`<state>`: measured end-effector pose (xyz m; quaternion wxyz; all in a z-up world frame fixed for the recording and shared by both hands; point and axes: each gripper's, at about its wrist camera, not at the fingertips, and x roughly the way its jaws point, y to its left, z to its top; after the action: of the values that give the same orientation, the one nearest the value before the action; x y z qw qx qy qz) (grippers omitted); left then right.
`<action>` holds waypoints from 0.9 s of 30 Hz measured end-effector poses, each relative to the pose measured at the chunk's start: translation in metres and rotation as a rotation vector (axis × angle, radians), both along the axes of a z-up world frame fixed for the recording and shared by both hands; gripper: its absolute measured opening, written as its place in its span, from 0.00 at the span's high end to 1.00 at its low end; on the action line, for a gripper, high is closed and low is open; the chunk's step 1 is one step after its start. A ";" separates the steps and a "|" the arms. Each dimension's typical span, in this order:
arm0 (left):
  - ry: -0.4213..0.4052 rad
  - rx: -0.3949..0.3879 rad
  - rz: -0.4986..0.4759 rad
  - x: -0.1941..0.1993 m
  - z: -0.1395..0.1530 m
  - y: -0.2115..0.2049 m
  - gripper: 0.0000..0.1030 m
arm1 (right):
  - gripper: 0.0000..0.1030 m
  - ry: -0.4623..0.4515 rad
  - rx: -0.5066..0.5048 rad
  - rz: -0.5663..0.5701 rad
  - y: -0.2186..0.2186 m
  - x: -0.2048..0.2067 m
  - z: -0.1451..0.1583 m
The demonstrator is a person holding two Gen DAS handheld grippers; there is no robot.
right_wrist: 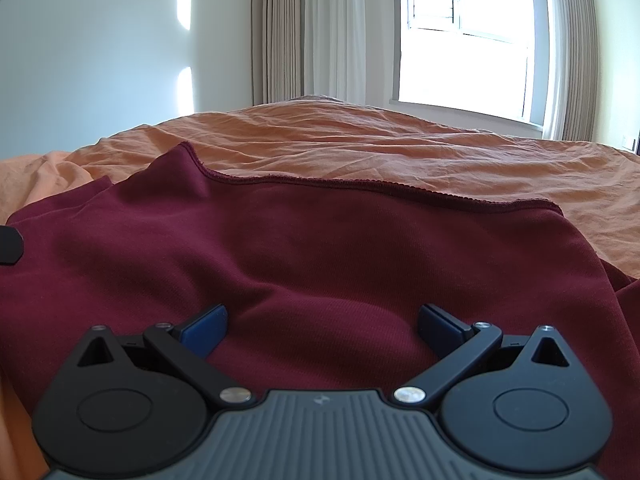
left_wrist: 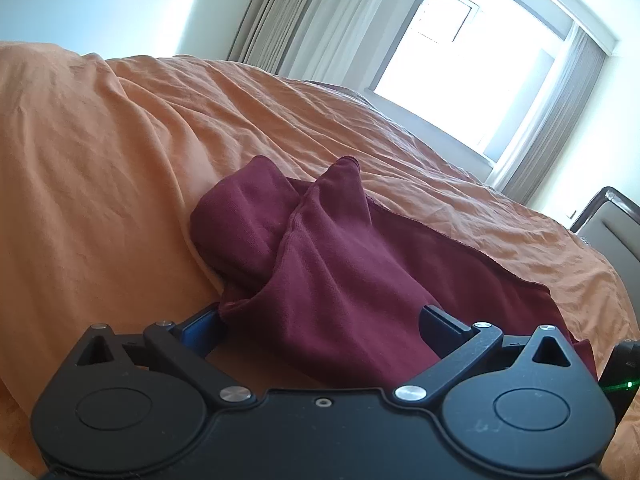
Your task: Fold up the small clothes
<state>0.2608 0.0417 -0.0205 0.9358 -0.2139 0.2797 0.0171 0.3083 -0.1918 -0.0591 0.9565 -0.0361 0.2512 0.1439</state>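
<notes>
A dark red garment (left_wrist: 340, 264) lies on a bed covered with a wrinkled orange sheet (left_wrist: 100, 140). Behind the bed are pale walls, long curtains (right_wrist: 304, 32) and a bright window (right_wrist: 464, 40).

In the left wrist view, the left claw (left_wrist: 322, 324) sits low at the near edge of the garment with its two blue-padded fingers spread wide apart. The cloth runs between the fingers without being pinched. Directly ahead of this claw the fabric is bunched into a raised, rumpled hump, possibly a sleeve or a folded-over corner; from there the garment stretches away to the right.

In the right wrist view, the right claw (right_wrist: 322, 324) is also spread wide and grips nothing. It rests over a broad, fairly flat stretch of the same garment (right_wrist: 300, 256), which fills the space in front of it. The stitched hem (right_wrist: 360, 186) runs across the view from left to right, well ahead of the fingers, so the garment's long axis lies crosswise to this claw.

Both claws are on the cloth; the left one is nearer the bunched part, which likely needs smoothing or folding in first.
</notes>
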 end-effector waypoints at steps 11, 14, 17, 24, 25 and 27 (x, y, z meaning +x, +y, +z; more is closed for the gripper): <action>-0.064 -0.182 0.018 -0.013 -0.011 0.024 0.02 | 0.00 -0.085 -0.059 -0.047 0.006 -0.045 0.006; -0.086 -0.222 0.040 -0.017 -0.016 0.030 0.08 | 0.00 -0.108 -0.039 -0.070 0.004 -0.055 0.001; -0.098 -0.222 0.054 -0.016 -0.014 0.032 0.18 | 0.00 -0.110 -0.005 -0.077 0.000 -0.055 -0.003; -0.111 -0.206 0.071 -0.010 -0.012 0.031 0.24 | 0.00 -0.103 0.010 -0.072 -0.001 -0.053 -0.007; -0.108 -0.201 0.073 -0.009 -0.013 0.032 0.24 | 0.00 -0.105 0.010 -0.072 -0.002 -0.054 -0.007; -0.093 -0.184 0.074 -0.005 -0.014 0.031 0.25 | 0.00 -0.110 0.010 -0.074 -0.002 -0.055 -0.008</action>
<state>0.2557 0.0729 -0.0340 0.9229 -0.3098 0.2281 0.0158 0.2533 -0.1937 -0.0669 0.9737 -0.0299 0.1986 0.1076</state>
